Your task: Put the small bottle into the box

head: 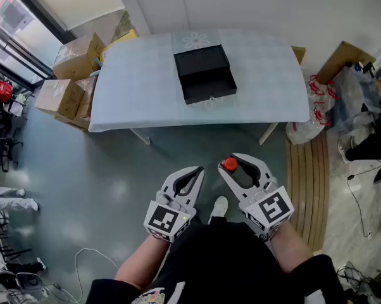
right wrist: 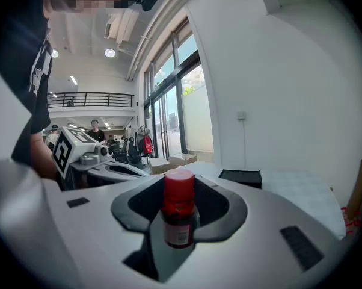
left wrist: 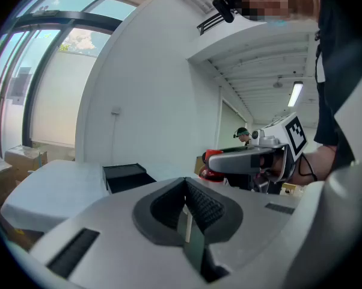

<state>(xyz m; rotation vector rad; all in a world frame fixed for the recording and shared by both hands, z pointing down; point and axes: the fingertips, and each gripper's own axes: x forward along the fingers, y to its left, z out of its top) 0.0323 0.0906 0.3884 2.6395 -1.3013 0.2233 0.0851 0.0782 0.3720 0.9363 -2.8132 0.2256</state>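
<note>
Holding the small bottle (right wrist: pixel 179 206) clamped upright in the right gripper (head: pixel 240 163), the left gripper (head: pixel 192 173) closed on nothing, seemed key for reaching the box (head: pixel 204 73) at the table's (head: pixel 140 87) far edge.

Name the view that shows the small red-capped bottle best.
Right gripper view: the small red-capped bottle stands upright between the jaws, with cap and label plain. The head view shows only its cap; the left gripper view shows only a red sliver.
</note>
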